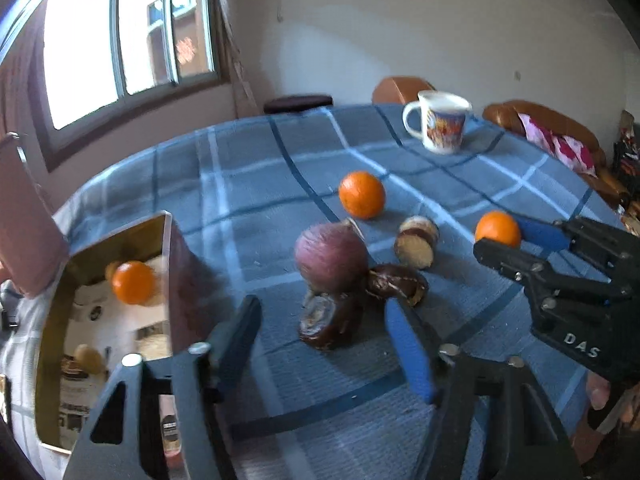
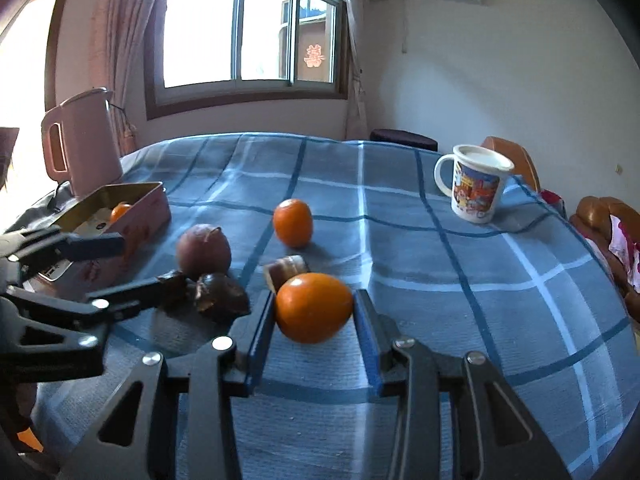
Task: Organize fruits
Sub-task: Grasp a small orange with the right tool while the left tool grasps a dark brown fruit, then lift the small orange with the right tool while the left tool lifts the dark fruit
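Note:
An open tin box (image 1: 176, 264) stands at the left with one orange (image 1: 133, 282) inside; it also shows in the right wrist view (image 2: 140, 204). A second orange (image 1: 362, 194) lies loose mid-table. My right gripper (image 2: 314, 310) is shut on a third orange (image 2: 314, 307), low over the cloth; the left wrist view shows that orange (image 1: 498, 229) between its fingers. My left gripper (image 1: 324, 324) is open and empty, just in front of a purple round fruit (image 1: 331, 258) and dark brown pieces (image 1: 330, 324). A cut brown piece (image 1: 416, 242) lies beside them.
A printed white mug (image 2: 474, 184) stands at the far right of the blue checked tablecloth (image 2: 400, 248). A pink kettle (image 2: 82, 140) stands behind the tin box. Brown chairs (image 2: 600, 212) sit past the table's right edge.

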Tool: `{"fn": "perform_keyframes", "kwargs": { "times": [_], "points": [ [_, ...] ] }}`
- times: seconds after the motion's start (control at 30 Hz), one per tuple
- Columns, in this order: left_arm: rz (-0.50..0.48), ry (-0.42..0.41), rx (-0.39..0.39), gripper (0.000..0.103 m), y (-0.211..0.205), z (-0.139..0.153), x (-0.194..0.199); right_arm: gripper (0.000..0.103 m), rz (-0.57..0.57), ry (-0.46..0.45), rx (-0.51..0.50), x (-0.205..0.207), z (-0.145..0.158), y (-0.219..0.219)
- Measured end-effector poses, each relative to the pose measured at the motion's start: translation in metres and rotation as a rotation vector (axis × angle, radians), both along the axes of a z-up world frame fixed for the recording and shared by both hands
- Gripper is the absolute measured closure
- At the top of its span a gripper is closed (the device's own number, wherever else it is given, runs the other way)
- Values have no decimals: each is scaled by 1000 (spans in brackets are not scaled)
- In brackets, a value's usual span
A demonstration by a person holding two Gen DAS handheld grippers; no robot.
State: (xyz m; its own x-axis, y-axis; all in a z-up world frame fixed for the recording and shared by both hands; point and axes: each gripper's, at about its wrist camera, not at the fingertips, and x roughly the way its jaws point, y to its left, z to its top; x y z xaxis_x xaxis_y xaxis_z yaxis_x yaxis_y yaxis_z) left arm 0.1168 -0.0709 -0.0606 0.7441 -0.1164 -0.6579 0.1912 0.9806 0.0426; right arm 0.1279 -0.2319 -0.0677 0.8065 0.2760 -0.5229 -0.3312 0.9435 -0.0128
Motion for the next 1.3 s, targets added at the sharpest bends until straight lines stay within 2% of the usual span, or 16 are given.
{"fn": "perform_keyframes", "kwargs": {
  "times": [0.07,0.13,0.3,0.47,0.53,0.63,0.8,0.93,1.03,1.17,1.3],
  "points": [
    [-9,30,-8,55,-2,-3,5,61,6,3,5,0,0,-1],
    [-16,54,-8,57,-4,-6,10,61,11,-2,5,0,0,0],
    [2,83,9,58,-4,-11,18,61,21,7,14,1,-1,-1],
    [9,126,-12,59,2,-16,26,61,38,16,-13,1,-4,5],
    [14,123,-15,67,3,-16,26,61,44,18,-15,-1,-6,6],
    [14,106,-45,71,7,-14,25,61,51,16,-8,-2,-7,5],
    [1,67,-40,77,5,-8,18,61,56,-10,2,-7,-5,4],
    [-14,43,-35,78,3,-4,12,61,60,-34,6,-10,-3,4],
    [-15,35,-60,78,8,-2,10,61,62,-49,7,-12,-2,4],
    [-1,43,-79,78,12,-2,10,61,68,-46,8,-12,-2,5],
    [-8,88,-97,76,14,-7,16,61,68,-47,12,-12,-2,5]
  ]
}}
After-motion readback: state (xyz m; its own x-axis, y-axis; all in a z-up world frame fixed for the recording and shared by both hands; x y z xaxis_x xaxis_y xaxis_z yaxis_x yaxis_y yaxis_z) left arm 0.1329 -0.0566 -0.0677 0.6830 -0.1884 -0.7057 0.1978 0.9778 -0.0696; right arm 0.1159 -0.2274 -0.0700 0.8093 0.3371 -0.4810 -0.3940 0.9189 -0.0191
